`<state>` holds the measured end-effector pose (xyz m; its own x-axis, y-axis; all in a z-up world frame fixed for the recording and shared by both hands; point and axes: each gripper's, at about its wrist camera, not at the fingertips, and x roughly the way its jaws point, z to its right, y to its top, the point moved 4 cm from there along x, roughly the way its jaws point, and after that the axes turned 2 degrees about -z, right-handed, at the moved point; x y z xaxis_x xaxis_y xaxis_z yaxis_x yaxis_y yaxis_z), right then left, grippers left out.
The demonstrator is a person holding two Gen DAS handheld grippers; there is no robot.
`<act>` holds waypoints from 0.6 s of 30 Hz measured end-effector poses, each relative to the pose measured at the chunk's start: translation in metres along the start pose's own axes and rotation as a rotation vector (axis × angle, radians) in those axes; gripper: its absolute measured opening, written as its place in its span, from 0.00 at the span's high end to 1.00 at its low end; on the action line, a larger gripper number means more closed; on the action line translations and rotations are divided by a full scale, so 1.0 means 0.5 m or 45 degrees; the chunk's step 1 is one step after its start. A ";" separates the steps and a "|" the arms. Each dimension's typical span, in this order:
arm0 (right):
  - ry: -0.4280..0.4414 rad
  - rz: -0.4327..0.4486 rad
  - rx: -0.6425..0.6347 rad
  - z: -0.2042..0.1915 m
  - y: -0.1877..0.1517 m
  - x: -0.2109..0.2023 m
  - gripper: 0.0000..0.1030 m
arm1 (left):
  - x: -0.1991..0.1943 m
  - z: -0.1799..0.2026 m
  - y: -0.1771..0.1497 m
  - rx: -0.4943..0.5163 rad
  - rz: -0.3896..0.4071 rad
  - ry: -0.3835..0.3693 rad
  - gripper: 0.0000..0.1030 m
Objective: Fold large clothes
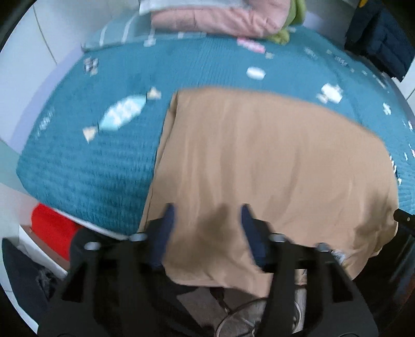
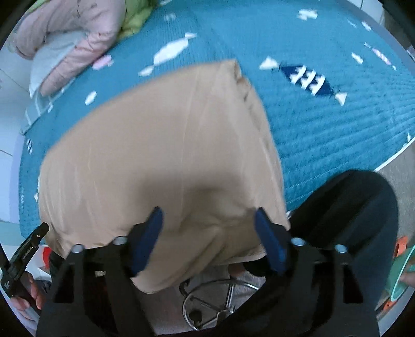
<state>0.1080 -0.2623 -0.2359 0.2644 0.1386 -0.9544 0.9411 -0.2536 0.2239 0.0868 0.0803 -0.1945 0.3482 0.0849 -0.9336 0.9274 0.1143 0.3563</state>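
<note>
A large tan garment [image 1: 259, 160] lies folded flat on the teal bed cover [image 1: 90, 160], its near edge hanging over the bed's front edge. My left gripper [image 1: 207, 215] is open, its blue-padded fingers apart above the garment's near left part, holding nothing. In the right wrist view the same tan garment [image 2: 160, 155] fills the middle. My right gripper [image 2: 207, 220] is open above its near right corner, empty. The other gripper's body [image 2: 23, 256] shows at the lower left.
A pile of pink [image 1: 215, 18] and green clothes sits at the bed's far side. A dark jacket [image 1: 381, 39] hangs at the right. A red item [image 1: 52, 228] lies below the bed's left. A chair base [image 2: 210, 303] and the person's dark legs [image 2: 350, 220] are below.
</note>
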 end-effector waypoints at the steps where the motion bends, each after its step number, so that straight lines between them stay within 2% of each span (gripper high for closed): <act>1: 0.024 0.020 0.008 -0.003 0.002 -0.010 0.10 | -0.013 0.007 0.005 0.011 0.024 0.004 0.44; 2: 0.044 0.039 0.020 -0.011 0.029 -0.006 0.09 | -0.023 0.014 0.010 0.019 0.039 0.013 0.44; 4: 0.082 0.070 0.039 0.009 0.039 -0.007 0.08 | -0.037 0.031 0.024 0.032 0.069 0.014 0.42; 6: 0.121 0.085 0.047 -0.007 0.052 0.001 0.08 | -0.053 0.049 0.034 0.045 0.095 -0.005 0.36; 9: 0.173 0.131 0.049 0.000 0.068 0.001 0.08 | -0.068 0.074 0.042 0.081 0.122 -0.011 0.35; 13: 0.177 0.187 0.061 0.017 0.079 0.003 0.08 | -0.071 0.096 0.040 0.124 0.124 0.028 0.35; 18: 0.071 0.280 0.012 0.034 0.101 0.008 0.08 | -0.067 0.134 0.041 0.199 0.117 0.044 0.35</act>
<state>0.1530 -0.2909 -0.2318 0.4744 0.1320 -0.8704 0.8576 -0.2924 0.4231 0.1031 0.0136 -0.1585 0.4302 0.1220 -0.8944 0.9027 -0.0507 0.4273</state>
